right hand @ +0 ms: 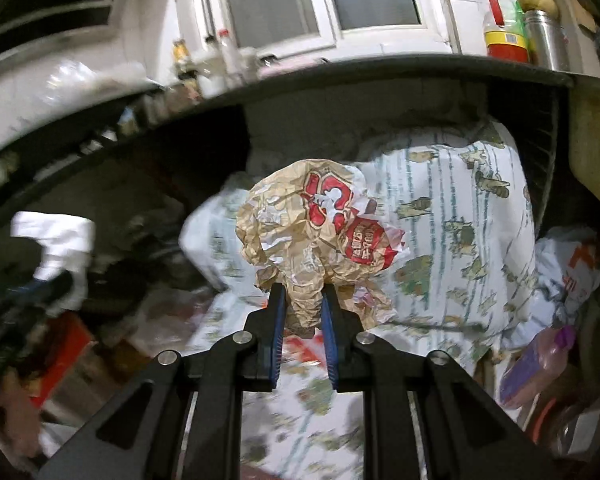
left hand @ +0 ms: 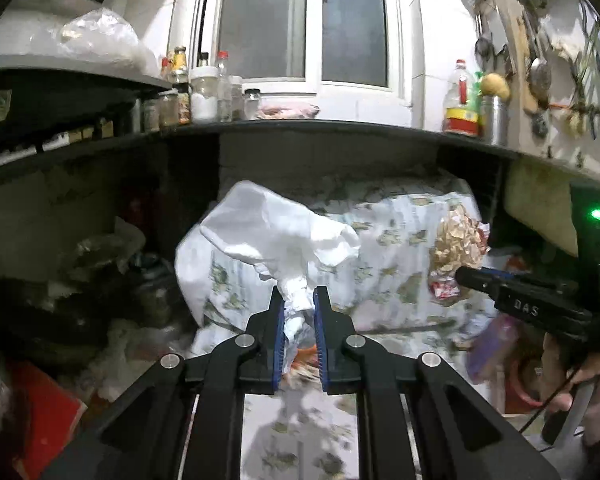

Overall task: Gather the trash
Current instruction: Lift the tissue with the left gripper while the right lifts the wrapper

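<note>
My left gripper (left hand: 299, 294) is shut on a crumpled white tissue (left hand: 276, 228) and holds it in the air before a patterned white sack (left hand: 396, 248) under a dark counter. My right gripper (right hand: 303, 294) is shut on a crumpled brown paper wrapper (right hand: 312, 224) with red print. The wrapper also shows in the left wrist view (left hand: 458, 244) at the right, with the right gripper (left hand: 466, 276) behind it. The tissue shows blurred in the right wrist view (right hand: 60, 248) at the left.
A dark counter edge (left hand: 320, 128) runs across above the sack, with jars (left hand: 204, 96) and an oil bottle (left hand: 462, 100) on it. Dark clutter and a red box (left hand: 48, 408) lie at the left. A purple bottle (right hand: 540, 364) and plastic bags lie at the right.
</note>
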A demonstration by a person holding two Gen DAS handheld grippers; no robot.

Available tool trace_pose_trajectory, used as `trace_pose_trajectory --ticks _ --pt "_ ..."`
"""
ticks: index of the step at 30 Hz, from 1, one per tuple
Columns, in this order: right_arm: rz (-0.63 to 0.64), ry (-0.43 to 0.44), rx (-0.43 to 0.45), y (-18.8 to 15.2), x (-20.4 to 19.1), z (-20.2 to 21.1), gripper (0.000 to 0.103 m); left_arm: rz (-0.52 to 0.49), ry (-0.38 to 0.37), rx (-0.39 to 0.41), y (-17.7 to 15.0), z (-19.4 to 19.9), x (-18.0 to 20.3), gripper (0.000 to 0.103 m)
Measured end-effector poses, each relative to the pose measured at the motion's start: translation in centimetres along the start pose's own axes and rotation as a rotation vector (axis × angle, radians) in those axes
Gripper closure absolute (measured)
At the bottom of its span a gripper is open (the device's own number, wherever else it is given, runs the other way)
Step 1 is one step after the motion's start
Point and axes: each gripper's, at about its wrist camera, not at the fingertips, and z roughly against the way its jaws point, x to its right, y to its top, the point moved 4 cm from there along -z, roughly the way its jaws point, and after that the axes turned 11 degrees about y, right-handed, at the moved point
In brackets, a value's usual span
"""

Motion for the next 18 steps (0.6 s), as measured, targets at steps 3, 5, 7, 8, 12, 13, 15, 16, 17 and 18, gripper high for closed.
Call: trace_pose_trajectory --ticks 3,5,7,8,12,13,15,16,17,18 --pt "0.002 0.033 0.015 -1.1 -2.3 2.7 0.086 0.016 0.001 -0.044 -0.4 1.1 -0.1 0.089" --pt "0.004 0.055 0.010 -2.3 -3.7 3.8 0.086 0.020 -0.014 -0.082 -1.4 1.3 0.0 0.089" --pt "-0.009 0.080 -0.006 -3.8 -4.5 4.4 0.086 0.012 -0.034 -0.130 -3.0 1.5 0.1 0.089" --pt "-0.018 0.095 -0.025 -4.8 -4.9 4.5 0.086 0.018 -0.037 -0.144 -3.9 1.7 0.0 0.089" --pt "-0.025 0.093 -0.089 -8.6 -5.4 4.0 0.086 0.036 -0.053 -0.209 -7.8 2.3 -0.2 0.089" --pt "-0.021 0.086 -0.110 -9.5 -5.5 3.7 0.086 0.037 -0.048 -0.228 -8.7 2.2 -0.2 0.089" --pt "-0.026 0.082 -0.150 -11.2 -5.5 3.0 0.086 0.036 -0.054 -0.251 -10.0 2.0 -0.2 0.089" --pt "-0.030 0.081 -0.174 -12.2 -5.4 2.6 0.086 0.032 -0.051 -0.263 -10.6 1.6 -0.2 0.089" --pt "-0.033 0.079 -0.197 -13.1 -5.4 2.1 0.086 0.028 -0.042 -0.276 -11.2 1.2 -0.3 0.089" --pt "-0.036 0.077 -0.215 -13.8 -5.2 1.7 0.086 0.026 -0.040 -0.293 -11.7 0.6 -0.3 0.089"
